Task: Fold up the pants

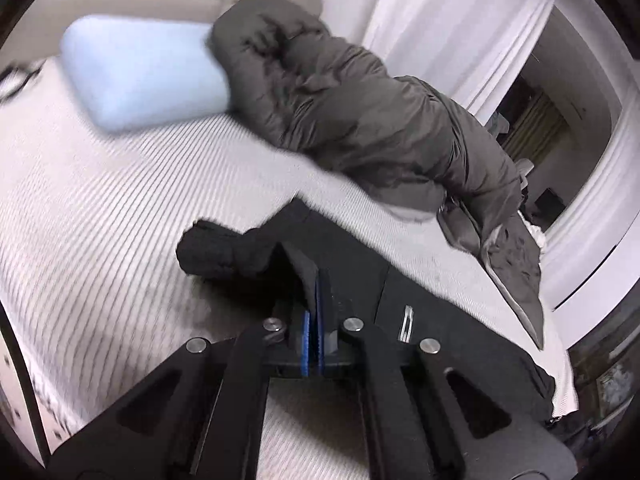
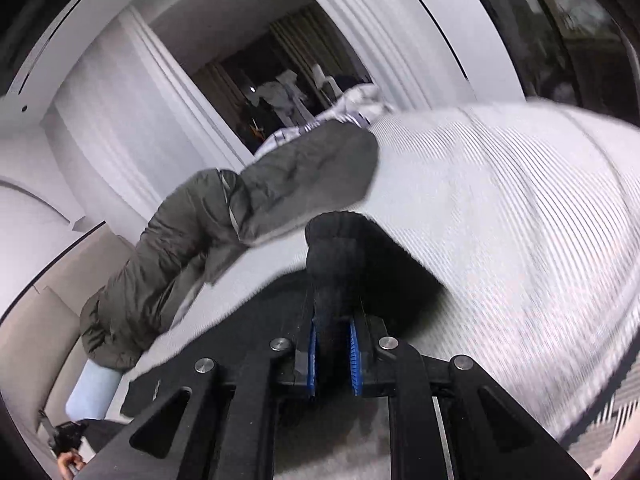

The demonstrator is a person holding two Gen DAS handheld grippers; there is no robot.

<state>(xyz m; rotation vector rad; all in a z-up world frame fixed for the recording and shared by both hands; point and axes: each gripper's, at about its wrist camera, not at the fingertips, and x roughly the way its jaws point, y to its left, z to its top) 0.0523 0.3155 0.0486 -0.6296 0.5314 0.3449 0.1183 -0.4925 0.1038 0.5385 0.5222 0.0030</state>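
Observation:
Black pants (image 1: 424, 320) lie on a bed with a white striped sheet (image 1: 100, 208). My left gripper (image 1: 316, 280) is shut on an edge of the pants, and a bunched ribbed cuff (image 1: 216, 252) sticks out to its left. In the right wrist view my right gripper (image 2: 334, 320) is shut on another bunched part of the black pants (image 2: 340, 248), lifted a little above the striped sheet (image 2: 500, 208). The rest of the pants spreads dark under both grippers.
A dark grey puffy duvet (image 1: 360, 120) lies heaped along the far side of the bed, also in the right wrist view (image 2: 248, 208). A light blue pillow (image 1: 148, 72) sits by the headboard. White wall panels and a doorway (image 2: 280, 92) stand beyond the bed.

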